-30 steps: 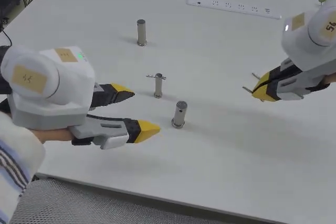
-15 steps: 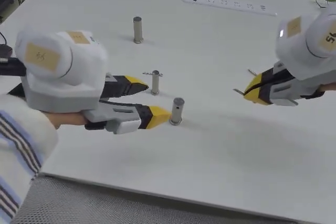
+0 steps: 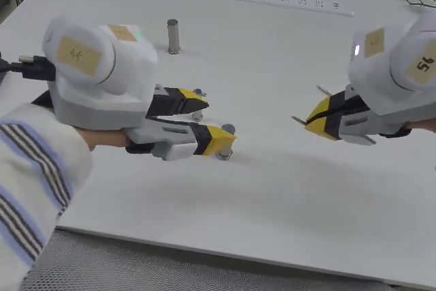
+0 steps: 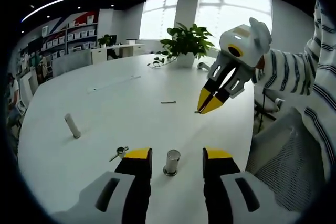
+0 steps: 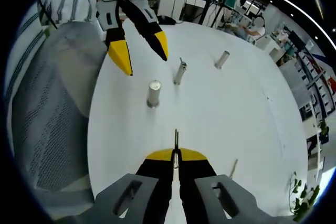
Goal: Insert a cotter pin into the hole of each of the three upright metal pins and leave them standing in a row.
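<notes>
The left gripper (image 4: 177, 156), its yellow-tipped jaws spread wide, brackets the nearest short upright grey metal pin (image 4: 171, 162) on the white table (image 4: 131, 111) without touching it; the right gripper (image 5: 176, 156), well apart, pinches a thin wire cotter pin (image 5: 176, 141); the middle metal pin (image 5: 180, 72) carries another crosswise; the far pin (image 5: 222, 59) stands upright.

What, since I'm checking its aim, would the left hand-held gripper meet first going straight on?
Probably the nearest metal pin, upright in line with the gap between the open jaws of the left hand-held gripper; depth is unclear.
</notes>
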`<state>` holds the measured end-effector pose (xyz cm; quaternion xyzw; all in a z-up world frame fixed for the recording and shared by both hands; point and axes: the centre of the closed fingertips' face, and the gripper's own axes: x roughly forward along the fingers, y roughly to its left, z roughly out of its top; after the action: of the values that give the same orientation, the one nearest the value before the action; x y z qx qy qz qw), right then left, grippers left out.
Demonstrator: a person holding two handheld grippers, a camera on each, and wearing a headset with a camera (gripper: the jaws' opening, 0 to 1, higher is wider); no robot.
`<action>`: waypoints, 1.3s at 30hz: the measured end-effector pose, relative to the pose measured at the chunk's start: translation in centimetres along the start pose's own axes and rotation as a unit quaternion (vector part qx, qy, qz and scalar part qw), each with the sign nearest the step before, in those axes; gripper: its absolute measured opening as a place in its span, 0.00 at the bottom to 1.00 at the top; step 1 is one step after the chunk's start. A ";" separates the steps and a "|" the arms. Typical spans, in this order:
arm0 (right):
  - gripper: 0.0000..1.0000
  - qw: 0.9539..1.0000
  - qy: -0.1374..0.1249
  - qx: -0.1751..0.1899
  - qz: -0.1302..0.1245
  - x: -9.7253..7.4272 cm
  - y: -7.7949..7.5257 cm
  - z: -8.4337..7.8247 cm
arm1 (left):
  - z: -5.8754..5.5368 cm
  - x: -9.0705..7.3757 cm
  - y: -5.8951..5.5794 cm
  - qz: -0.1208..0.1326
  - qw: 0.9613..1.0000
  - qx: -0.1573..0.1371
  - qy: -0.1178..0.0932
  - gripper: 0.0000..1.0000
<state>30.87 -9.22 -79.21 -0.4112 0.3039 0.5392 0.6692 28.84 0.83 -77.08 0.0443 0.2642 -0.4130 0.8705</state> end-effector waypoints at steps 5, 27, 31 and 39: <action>0.03 1.000 -0.008 -0.004 -0.015 0.0 0.3 0.5 | 0.4 0.9 -0.5 -0.022 1.000 -0.006 0.005 0.33; 0.03 0.998 -0.026 -0.016 -0.055 0.5 1.7 1.4 | 0.7 3.8 -2.2 -0.077 0.996 -0.029 0.033 0.24; 0.03 0.997 -0.029 -0.017 -0.064 0.5 1.7 1.5 | 0.7 4.1 -2.5 -0.083 0.996 -0.029 0.034 0.22; 0.03 0.997 -0.031 -0.019 -0.064 0.8 2.3 1.7 | 0.7 4.7 -3.2 -0.097 0.994 -0.037 0.039 0.17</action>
<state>28.77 -7.16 -79.59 -0.4259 0.2456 0.5133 0.7035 29.19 -4.78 -78.33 0.0023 0.3161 -0.4836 0.8162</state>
